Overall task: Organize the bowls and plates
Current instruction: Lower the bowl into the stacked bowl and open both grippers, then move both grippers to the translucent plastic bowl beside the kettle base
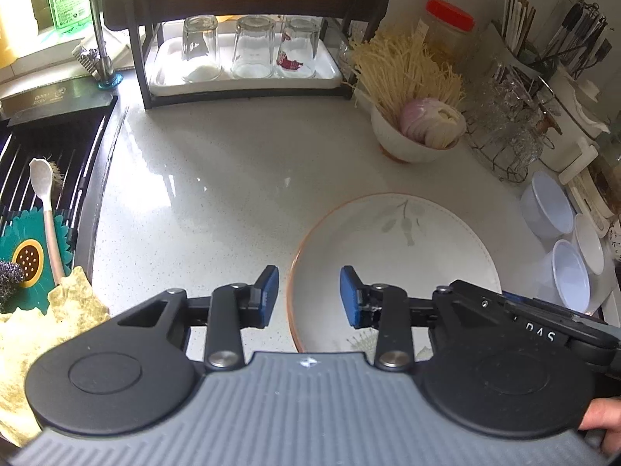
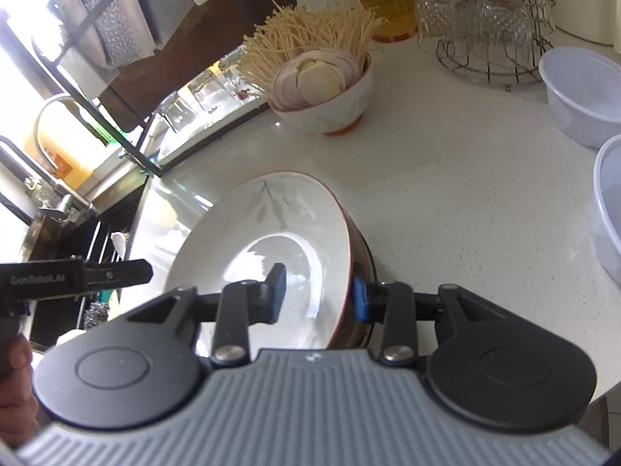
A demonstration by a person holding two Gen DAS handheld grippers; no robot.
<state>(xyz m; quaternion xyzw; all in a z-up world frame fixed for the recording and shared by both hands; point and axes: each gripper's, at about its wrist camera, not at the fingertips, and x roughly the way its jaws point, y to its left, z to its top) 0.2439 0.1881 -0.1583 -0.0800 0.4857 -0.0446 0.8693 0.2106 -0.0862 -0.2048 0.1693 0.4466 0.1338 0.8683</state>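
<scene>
Progress: we judge the sorting barely under way, with one plate point(image 2: 248, 248) in hand and the rest of the crockery spread about the counter point(image 1: 217, 194).
Right gripper point(image 2: 318, 291): we see one blue pad inside the plate's well at lower centre of the right wrist view, the other behind the brown underside; the jaws straddle the rim, but whether they truly pinch it we cannot tell.
Plate position: we read it as tilted up on edge in the right wrist view; in the left wrist view it fills the lower right point(image 1: 392, 264).
Left gripper point(image 1: 308, 297): we hold its jaws spread and empty, poised at the plate's near-left rim.
Left to do: we count the ceramic bowl point(image 1: 403, 139) at upper right, full of enoki mushrooms point(image 1: 403, 66) and sliced onion point(image 1: 431, 120), and the plastic bowls point(image 1: 551, 209) at the right edge, lying loose.
Materials: we note glossy glazed ceramic, white with a faint grey leaf print and an orange-brown rim; the plastic bowls are translucent and bluish; the counter is white speckled stone, shiny.
Shapes: we see a round, shallow plate with a deeper centre well.
</scene>
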